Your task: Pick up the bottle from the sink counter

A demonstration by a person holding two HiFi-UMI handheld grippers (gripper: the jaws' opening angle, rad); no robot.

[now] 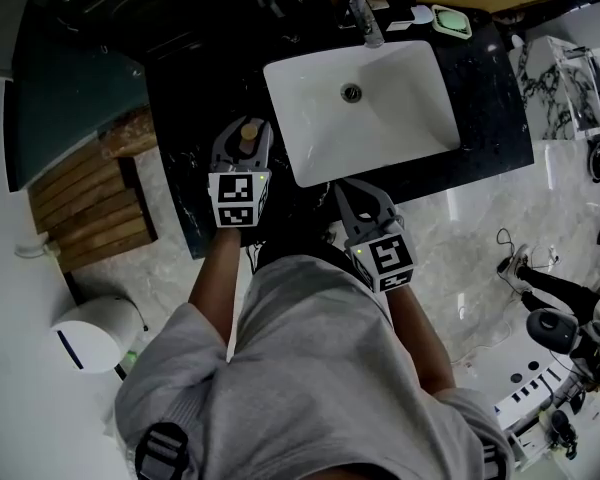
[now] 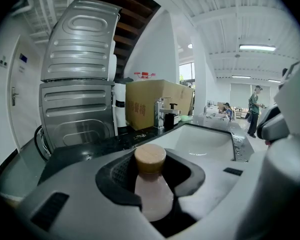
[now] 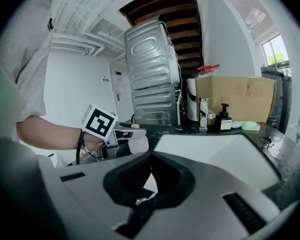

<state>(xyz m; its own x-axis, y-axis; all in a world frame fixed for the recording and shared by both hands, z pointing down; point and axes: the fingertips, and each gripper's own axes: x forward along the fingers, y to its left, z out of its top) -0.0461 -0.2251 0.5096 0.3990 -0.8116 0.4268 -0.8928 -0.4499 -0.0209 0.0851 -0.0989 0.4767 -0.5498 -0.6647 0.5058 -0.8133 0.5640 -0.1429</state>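
Observation:
A small pale bottle point(image 2: 153, 189) with a tan round cap sits between the jaws of my left gripper point(image 2: 150, 156), which is shut on it. From above, the bottle point(image 1: 248, 135) and left gripper point(image 1: 243, 140) hang over the black counter point(image 1: 180, 98), just left of the white sink point(image 1: 390, 133). Whether the bottle touches the counter I cannot tell. The right gripper view shows the left gripper point(image 3: 126, 130) and the bottle point(image 3: 138, 145) from the side. My right gripper point(image 1: 352, 190) is at the counter's front edge below the sink, jaws point(image 3: 151, 156) together and empty.
A tap point(image 1: 365, 20), a soap pump point(image 3: 223, 118) and a green soap dish point(image 1: 451, 21) stand behind the sink. A cardboard box point(image 2: 152, 103) and a metal washing machine point(image 2: 77, 84) are at the back. A wooden mat point(image 1: 90, 203) and a white bin point(image 1: 95, 333) are on the floor at left.

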